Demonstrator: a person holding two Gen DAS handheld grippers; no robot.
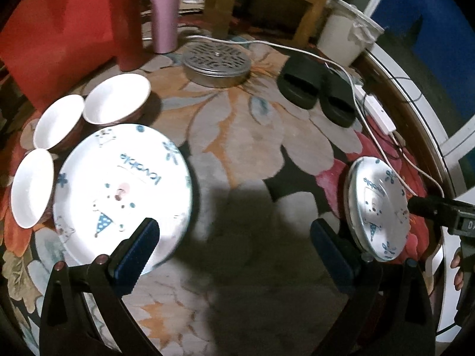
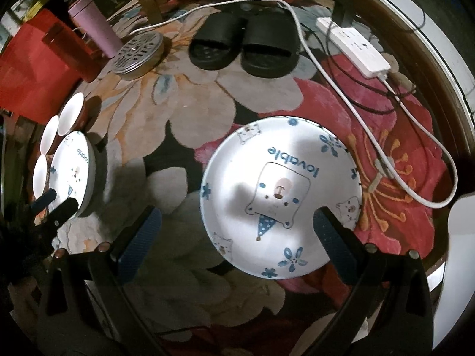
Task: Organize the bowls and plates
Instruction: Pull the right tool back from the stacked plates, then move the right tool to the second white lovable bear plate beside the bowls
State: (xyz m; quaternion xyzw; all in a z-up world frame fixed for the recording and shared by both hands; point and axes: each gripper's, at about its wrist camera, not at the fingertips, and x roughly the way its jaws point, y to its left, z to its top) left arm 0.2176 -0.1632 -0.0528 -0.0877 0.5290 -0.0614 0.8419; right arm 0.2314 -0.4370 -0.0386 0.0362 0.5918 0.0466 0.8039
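Two white plates with a blue bear print and the word "lovable" lie on a floral rug. The left plate (image 1: 121, 190) sits beside three white bowls (image 1: 117, 99) (image 1: 58, 121) (image 1: 31, 188). My left gripper (image 1: 234, 252) is open, its left finger over that plate's near rim, nothing held. The right plate (image 2: 282, 198) lies between the fingers of my open right gripper (image 2: 237, 237), whose right finger overlaps the plate's near-right rim. The right wrist view also shows the left plate (image 2: 74, 172), the left gripper (image 2: 55, 204) and the bowls (image 2: 71, 112).
Black slippers (image 2: 243, 44) and a round metal tin with a perforated lid (image 1: 216, 62) lie at the far side of the rug. A pink bottle (image 1: 164, 12), a red tumbler (image 1: 124, 20), a white power strip (image 2: 353, 44) with cables and a white bucket (image 1: 347, 29) stand around.
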